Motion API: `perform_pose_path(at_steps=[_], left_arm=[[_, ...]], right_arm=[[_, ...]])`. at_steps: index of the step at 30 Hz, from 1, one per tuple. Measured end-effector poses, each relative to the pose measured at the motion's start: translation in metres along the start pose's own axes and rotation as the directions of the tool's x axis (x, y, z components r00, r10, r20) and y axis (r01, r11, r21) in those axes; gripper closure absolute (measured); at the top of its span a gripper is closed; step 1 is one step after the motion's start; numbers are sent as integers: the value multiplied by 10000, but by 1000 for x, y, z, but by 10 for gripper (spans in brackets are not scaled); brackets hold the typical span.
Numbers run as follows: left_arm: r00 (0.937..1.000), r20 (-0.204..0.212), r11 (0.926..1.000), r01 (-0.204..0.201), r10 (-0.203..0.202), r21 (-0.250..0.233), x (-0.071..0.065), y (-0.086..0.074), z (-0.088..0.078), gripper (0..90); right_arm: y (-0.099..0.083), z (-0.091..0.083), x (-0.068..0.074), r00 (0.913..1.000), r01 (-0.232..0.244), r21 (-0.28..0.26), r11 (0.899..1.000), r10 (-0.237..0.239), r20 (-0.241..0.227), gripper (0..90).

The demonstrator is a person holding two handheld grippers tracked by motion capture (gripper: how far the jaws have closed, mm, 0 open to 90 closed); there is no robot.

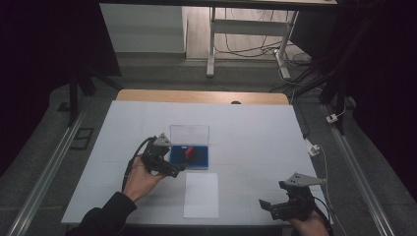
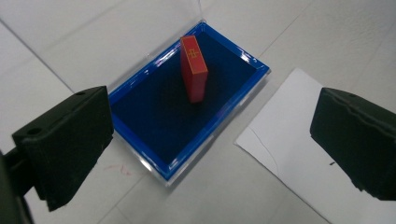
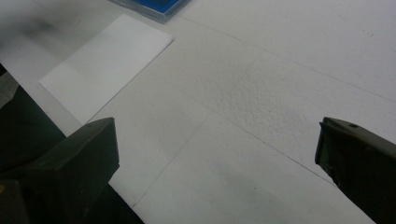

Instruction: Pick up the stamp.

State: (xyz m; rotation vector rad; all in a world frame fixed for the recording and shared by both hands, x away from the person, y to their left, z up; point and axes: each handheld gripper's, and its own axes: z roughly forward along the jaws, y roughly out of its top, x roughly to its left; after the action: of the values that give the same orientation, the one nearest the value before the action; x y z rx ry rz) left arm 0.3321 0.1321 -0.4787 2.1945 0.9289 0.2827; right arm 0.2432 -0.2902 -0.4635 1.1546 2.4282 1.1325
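The red block [image 2: 194, 67] is judged light, rigid and smooth-sided, so it could slip or topple if nudged; it is best taken across its two broad faces, near mid-height. It is seen as a slim red slab with a gold mark on top, stood upright and slightly tilted in the blue-lined case [image 2: 154, 116], whose clear lid is raised at 12 o'clock. The left hand-held gripper [image 2: 210, 140] is held spread wide just before the case; the right hand-held gripper [image 3: 217, 163] is likewise released, over bare desk [image 3: 280, 70] at 5 o'clock.
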Motion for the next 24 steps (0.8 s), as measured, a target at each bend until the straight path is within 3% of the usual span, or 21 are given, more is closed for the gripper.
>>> perform_pose_path(at_steps=[8,15,17,18,19,22,23,24], left_arm=[[9999,-122,9996,-42,45,265,2,12,22,0],[9968,-723,9976,-299,344,622,1,20,40,67],[9943,-981,9969,-356,424,697,1,22,43,168],[9941,-993,9967,-358,430,734,1,23,44,168],[9946,-964,9966,-321,393,759,1,24,45,242],[9957,-877,9962,-223,297,846,3,26,48,313],[9958,-869,9959,-203,281,886,3,26,48,390],[9957,-897,9959,-153,234,896,4,26,49,390]], right_arm=[[0,0,0,10000,-8,27,10000,8,-3,0],[0,0,0,10000,-9,43,10000,9,-15,0],[0,0,0,10000,-4,46,10000,4,-16,0],[0,0,0,10000,-4,46,10000,4,-16,0],[0,1,0,10000,20,45,10000,-20,-13,0],[0,1,0,10000,21,54,10000,-21,-15,0],[0,1,0,10000,21,57,10000,-21,-14,0],[0,1,0,10000,21,57,10000,-21,-14,0]])
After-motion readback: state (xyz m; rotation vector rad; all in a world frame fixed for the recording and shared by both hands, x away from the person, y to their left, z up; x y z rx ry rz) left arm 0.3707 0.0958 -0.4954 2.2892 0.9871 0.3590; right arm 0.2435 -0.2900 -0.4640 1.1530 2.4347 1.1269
